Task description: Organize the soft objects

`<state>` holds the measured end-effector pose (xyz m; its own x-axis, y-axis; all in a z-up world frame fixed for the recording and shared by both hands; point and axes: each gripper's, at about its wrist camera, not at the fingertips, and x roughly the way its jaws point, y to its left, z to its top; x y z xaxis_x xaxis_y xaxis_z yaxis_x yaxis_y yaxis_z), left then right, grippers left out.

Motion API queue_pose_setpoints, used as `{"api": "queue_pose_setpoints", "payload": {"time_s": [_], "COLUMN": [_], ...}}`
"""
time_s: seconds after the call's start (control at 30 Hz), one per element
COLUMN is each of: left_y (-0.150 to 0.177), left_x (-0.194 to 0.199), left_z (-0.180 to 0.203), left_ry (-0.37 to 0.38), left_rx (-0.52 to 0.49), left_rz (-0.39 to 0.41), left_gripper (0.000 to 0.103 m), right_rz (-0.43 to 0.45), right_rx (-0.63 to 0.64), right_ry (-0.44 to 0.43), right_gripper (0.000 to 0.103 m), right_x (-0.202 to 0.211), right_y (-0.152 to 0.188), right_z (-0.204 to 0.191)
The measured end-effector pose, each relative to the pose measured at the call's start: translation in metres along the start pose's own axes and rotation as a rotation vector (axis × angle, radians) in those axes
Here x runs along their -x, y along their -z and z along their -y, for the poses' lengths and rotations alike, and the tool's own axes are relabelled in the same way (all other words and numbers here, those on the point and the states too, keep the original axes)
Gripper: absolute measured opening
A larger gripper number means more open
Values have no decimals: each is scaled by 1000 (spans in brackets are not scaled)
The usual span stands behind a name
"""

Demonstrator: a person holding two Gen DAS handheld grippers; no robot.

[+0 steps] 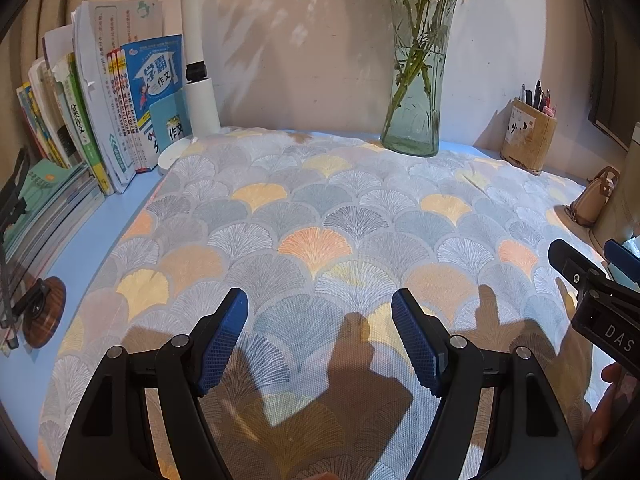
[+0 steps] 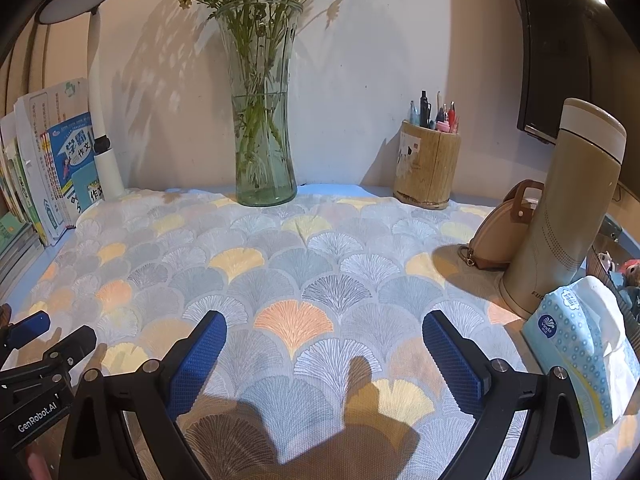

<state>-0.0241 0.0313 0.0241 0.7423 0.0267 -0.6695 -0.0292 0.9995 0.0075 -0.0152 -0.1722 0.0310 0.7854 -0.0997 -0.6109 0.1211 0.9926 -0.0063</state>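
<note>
A soft cloth (image 1: 320, 232) printed with grey, yellow and orange fan shapes lies spread flat over the blue desk; it also fills the right wrist view (image 2: 304, 280). My left gripper (image 1: 320, 312) is open and empty, hovering just above the cloth's near part. My right gripper (image 2: 324, 332) is open and empty above the cloth too. The right gripper shows at the right edge of the left wrist view (image 1: 592, 276), and the left gripper at the left edge of the right wrist view (image 2: 44, 340).
A glass vase of flowers (image 2: 264, 120) and a bamboo pen holder (image 2: 428, 168) stand at the back. Books (image 1: 100, 120) and a white lamp (image 1: 200, 92) are at left. A thermos (image 2: 568, 208), a tan pouch (image 2: 504, 232) and a tissue pack (image 2: 580, 348) are at right.
</note>
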Motion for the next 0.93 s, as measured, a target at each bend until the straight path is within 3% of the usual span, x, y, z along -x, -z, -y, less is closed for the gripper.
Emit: {"api": "queue_pose_setpoints", "payload": {"time_s": [0.93], "left_y": [-1], "left_x": [2], "left_z": [-5], "left_ry": [-4], "left_rx": [9], "left_rz": [28], "left_gripper": [73], "right_rz": [-7], "right_rx": [3], "right_ry": [-3], "right_gripper": [99], "right_x": [-2], "right_y": [2], "right_z": [1]}}
